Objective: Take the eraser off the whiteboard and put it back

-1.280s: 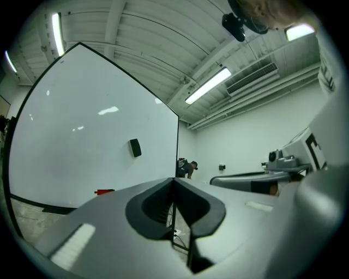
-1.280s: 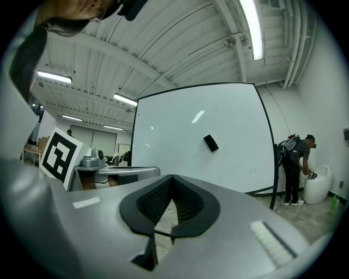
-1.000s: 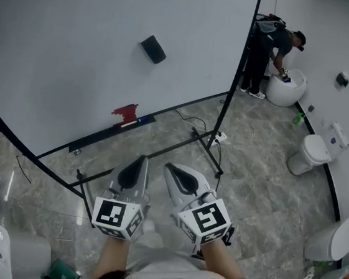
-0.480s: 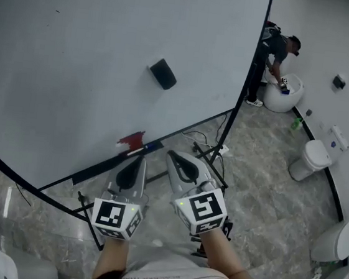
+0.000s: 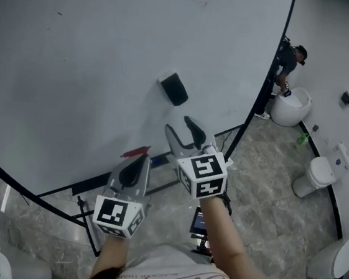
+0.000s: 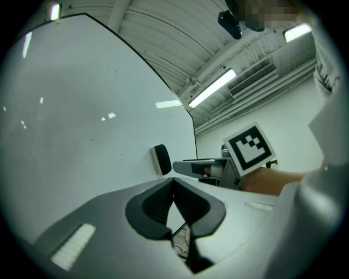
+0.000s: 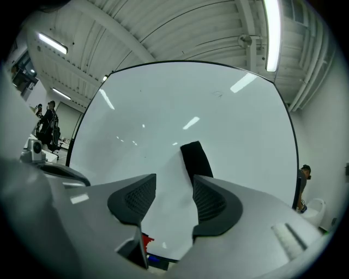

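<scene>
A black eraser [image 5: 174, 89] clings to the big whiteboard [image 5: 77, 62], upright and slightly tilted. My right gripper [image 5: 182, 130] is held just below and in front of it, jaws opening with nothing between them. In the right gripper view the eraser [image 7: 195, 159] stands straight ahead on the board, beyond the gap of that gripper [image 7: 172, 190], apart from the pads. My left gripper [image 5: 137, 163] hangs lower and to the left, shut and empty. From the left gripper [image 6: 173, 185] view the eraser [image 6: 162, 159] shows beside the right gripper's fingers [image 6: 199, 167].
The board's bottom ledge carries a red item [image 5: 135, 153] and a blue marker [image 5: 158, 161]. The stand's black legs [image 5: 87, 219] spread over the marble floor. At the far right a person [image 5: 290, 58] bends over a white basin [image 5: 291, 106], with a toilet [image 5: 317, 175] nearby.
Both grippers have moved up toward the whiteboard. The right one travelled further, closing in below the eraser, and its jaws went from shut to apart. The left stays shut.
</scene>
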The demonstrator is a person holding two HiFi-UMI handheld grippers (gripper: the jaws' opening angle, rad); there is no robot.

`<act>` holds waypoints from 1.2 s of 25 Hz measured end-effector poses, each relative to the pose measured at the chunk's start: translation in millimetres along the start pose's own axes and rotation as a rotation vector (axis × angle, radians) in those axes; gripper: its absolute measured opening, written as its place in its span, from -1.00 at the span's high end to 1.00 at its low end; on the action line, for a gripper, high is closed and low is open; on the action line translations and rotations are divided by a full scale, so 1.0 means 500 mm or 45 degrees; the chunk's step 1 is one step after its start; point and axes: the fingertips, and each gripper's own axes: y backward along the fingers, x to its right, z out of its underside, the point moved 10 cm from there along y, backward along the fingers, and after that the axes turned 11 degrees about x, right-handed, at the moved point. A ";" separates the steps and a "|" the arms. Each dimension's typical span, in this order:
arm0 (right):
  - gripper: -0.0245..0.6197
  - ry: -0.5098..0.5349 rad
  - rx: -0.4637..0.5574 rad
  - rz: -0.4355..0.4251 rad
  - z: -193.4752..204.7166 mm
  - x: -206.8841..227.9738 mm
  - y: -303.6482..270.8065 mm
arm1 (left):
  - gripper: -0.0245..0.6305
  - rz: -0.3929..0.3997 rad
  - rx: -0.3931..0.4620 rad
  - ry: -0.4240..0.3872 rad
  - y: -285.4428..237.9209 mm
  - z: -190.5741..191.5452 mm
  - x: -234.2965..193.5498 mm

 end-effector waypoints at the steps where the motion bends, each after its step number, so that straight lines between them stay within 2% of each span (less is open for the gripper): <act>1: 0.28 0.015 0.000 -0.003 -0.004 0.011 -0.019 | 0.93 -0.007 0.004 -0.003 -0.008 0.000 -0.003; 6: 0.20 0.122 -0.028 0.000 -0.022 0.056 -0.109 | 0.93 -0.057 0.026 -0.021 -0.036 -0.001 -0.018; 10: 0.15 0.265 -0.069 -0.003 -0.028 0.073 -0.171 | 0.93 -0.094 0.022 -0.030 -0.048 0.007 -0.028; 14: 0.15 0.357 -0.050 -0.004 -0.025 0.075 -0.201 | 0.93 -0.107 0.007 -0.020 -0.053 0.017 -0.036; 22: 0.17 0.317 -0.013 -0.012 -0.032 0.079 -0.180 | 0.93 -0.105 0.005 -0.005 -0.067 0.017 -0.044; 30: 0.17 0.218 0.034 -0.010 -0.037 0.054 -0.081 | 0.93 -0.066 -0.015 0.019 -0.068 0.023 -0.030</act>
